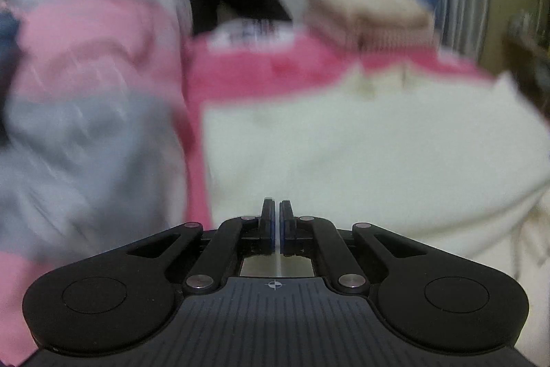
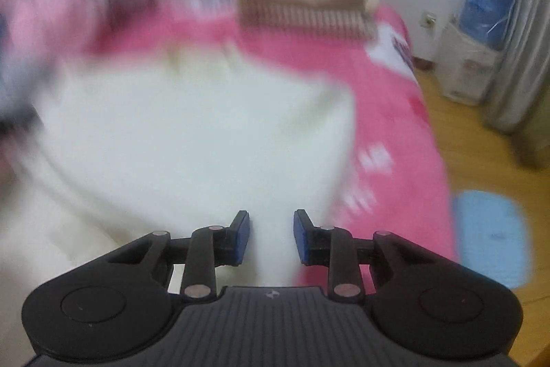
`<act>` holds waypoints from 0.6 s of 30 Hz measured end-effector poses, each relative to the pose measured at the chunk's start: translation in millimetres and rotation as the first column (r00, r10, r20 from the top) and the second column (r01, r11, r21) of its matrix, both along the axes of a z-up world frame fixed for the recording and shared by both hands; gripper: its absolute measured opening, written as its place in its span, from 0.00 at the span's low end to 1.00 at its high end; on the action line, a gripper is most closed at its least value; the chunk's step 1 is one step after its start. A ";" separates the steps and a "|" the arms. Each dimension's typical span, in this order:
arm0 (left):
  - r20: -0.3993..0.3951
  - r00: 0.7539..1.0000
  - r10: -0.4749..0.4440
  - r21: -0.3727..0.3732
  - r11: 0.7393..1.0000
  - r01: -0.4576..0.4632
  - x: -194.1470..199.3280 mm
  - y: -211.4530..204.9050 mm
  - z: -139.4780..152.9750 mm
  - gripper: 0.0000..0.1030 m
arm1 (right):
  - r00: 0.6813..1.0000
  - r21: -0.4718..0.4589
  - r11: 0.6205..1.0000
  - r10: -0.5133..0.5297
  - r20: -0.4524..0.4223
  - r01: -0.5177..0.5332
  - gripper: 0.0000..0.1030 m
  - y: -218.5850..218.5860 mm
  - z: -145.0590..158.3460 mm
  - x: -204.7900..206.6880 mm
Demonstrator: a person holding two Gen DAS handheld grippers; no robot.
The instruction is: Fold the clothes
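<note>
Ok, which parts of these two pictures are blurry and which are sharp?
Left wrist view: the claw is sharp, while the white garment and pink bedspread smear. Right wrist view: the claw is crisp, the folded beige stack streaked, and the edges bend fisheye-style.

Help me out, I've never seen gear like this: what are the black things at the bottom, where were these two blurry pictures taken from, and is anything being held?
Each black part is a hand-held gripper carried by a person, with a camera looking forward along its two fingers. One picture comes from the left hand-held gripper, whose jaws are shut with no cloth visibly caught between them. The other comes from the right hand-held gripper, whose jaws stand apart over a cream garment, not pinching it. The garment lies on a pink bed cover. Behind sits a beige folded stack; at left is a pile of pink and grey clothes.
</note>
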State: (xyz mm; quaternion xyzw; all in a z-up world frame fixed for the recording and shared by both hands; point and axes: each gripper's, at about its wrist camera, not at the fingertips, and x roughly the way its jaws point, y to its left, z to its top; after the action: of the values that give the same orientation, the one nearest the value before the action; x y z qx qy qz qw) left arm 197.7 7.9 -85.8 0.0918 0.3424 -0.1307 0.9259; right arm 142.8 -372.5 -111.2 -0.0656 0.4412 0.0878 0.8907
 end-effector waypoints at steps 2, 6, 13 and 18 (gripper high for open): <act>0.001 1.000 0.007 -0.004 1.000 -0.007 -1.7 1.3 2.3 0.02 | 0.999 -0.001 0.999 -0.037 -0.008 0.037 0.29 -3.4 3.9 -0.4; -0.025 1.000 0.013 -0.031 0.999 -0.014 0.6 6.7 5.6 0.02 | 0.995 0.018 0.996 -0.090 0.047 0.089 0.29 -4.2 33.2 2.0; -0.056 0.997 0.047 -0.090 0.995 -0.052 4.3 12.9 3.5 0.03 | 0.988 -0.008 0.997 -0.074 0.136 0.076 0.29 3.4 16.2 51.0; -0.054 0.998 0.033 -0.099 0.994 -0.038 5.7 15.5 1.8 0.04 | 0.990 -0.029 0.993 -0.116 0.078 0.118 0.30 -13.7 -2.1 67.9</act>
State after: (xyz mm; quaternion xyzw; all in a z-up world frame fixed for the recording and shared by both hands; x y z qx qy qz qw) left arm 203.4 23.5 -84.0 0.0355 0.3610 -0.1336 0.9222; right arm 210.7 -386.2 -113.3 -0.0579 0.4115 0.0254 0.9092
